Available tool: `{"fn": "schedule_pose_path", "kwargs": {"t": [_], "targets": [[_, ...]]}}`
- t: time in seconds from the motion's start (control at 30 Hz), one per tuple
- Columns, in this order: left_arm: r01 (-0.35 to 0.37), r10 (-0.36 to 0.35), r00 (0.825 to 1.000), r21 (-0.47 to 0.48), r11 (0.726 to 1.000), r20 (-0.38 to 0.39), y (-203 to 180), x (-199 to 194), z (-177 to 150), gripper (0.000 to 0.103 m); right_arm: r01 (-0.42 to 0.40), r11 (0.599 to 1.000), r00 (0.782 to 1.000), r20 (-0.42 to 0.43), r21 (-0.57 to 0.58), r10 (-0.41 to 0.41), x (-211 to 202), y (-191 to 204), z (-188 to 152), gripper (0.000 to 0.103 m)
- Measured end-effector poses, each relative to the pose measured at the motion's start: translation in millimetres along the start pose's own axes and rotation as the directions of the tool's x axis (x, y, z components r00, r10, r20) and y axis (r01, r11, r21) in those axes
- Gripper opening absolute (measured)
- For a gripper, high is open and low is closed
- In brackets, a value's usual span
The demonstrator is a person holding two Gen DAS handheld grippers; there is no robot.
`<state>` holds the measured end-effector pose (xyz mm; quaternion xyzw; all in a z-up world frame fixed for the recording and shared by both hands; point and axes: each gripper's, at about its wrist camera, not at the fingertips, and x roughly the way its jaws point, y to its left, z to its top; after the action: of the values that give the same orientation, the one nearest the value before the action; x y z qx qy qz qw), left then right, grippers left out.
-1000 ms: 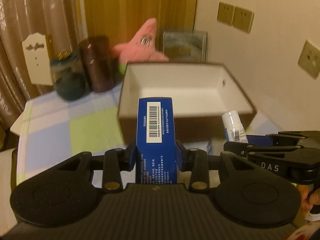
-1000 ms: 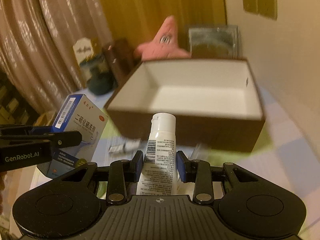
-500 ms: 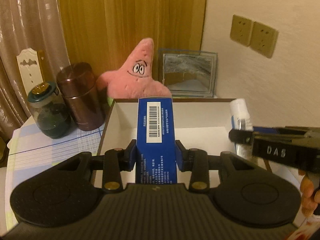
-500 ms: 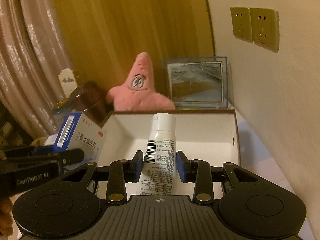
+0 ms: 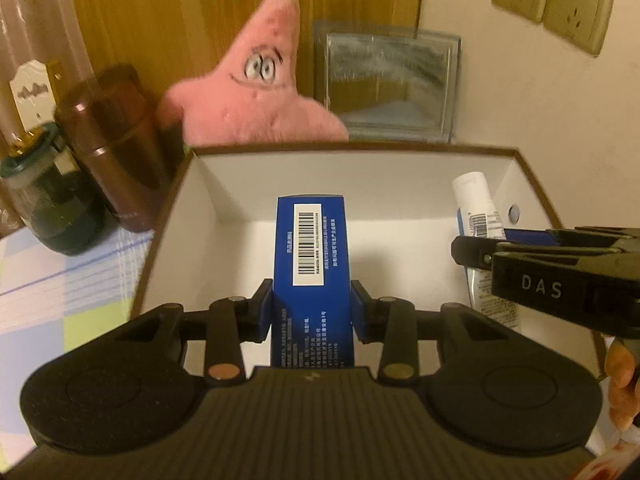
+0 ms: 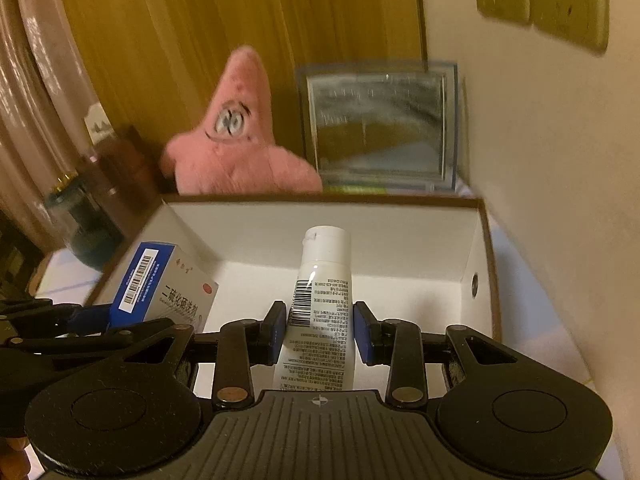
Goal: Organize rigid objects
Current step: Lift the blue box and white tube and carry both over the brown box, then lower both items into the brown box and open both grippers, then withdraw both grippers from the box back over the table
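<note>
My left gripper [image 5: 312, 310] is shut on a blue medicine box [image 5: 312, 248] with a barcode label, held over the open brown box with a white inside [image 5: 248, 196]. My right gripper [image 6: 320, 326] is shut on a white tube [image 6: 320, 300] with its cap pointing forward, also over that box [image 6: 400, 236]. The tube shows at the right of the left wrist view [image 5: 478, 216], and the blue box at the left of the right wrist view [image 6: 160, 284]. The box interior looks empty below them.
A pink star plush [image 5: 256, 88] and a framed picture [image 5: 386, 80] stand behind the box. A brown canister [image 5: 108, 144] and a dark glass jar [image 5: 44, 196] stand at the left on the checked tablecloth [image 5: 60, 280]. A wall with sockets [image 5: 552, 0] is close on the right.
Both grippers moved forward and over the brown box with their objects; the box and the plush now look closer. Both grips are unchanged.
</note>
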<state>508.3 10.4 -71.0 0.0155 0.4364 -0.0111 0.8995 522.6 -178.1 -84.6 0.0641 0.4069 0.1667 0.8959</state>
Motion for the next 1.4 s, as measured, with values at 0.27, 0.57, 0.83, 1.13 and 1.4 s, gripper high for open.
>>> {"fn": "schedule_pose_path", "kwargs": {"t": [0.27, 0.57, 0.83, 1.13, 1.4], "targets": [[0.009, -0.008, 0.998, 0.011, 1.0, -0.063, -6, 26, -1, 0.037, 0.005, 1.0, 0.998, -0.061, 0.005, -0.005, 24, -10, -4, 0.037], [0.008, -0.007, 0.998, 0.012, 1.0, -0.058, 1, 14, -2, 0.05, -0.016, 0.999, 0.995, -0.095, 0.031, 0.019, 22, -10, -8, 0.064], [0.0, -0.001, 0.999, -0.038, 0.999, -0.047, 13, -24, -19, 0.05, -0.074, 0.996, 0.993, -0.091, 0.051, 0.079, -15, -7, -27, 0.065], [-0.003, 0.003, 1.0, -0.084, 0.996, -0.006, 10, -75, -40, 0.05, -0.152, 0.986, 0.986, -0.062, 0.067, 0.156, -63, -2, -42, 0.065], [-0.004, 0.007, 1.0, -0.112, 0.994, 0.031, 9, -119, -71, 0.05, -0.184, 0.982, 0.981, -0.05, 0.048, 0.186, -99, 4, -63, 0.065]]}}
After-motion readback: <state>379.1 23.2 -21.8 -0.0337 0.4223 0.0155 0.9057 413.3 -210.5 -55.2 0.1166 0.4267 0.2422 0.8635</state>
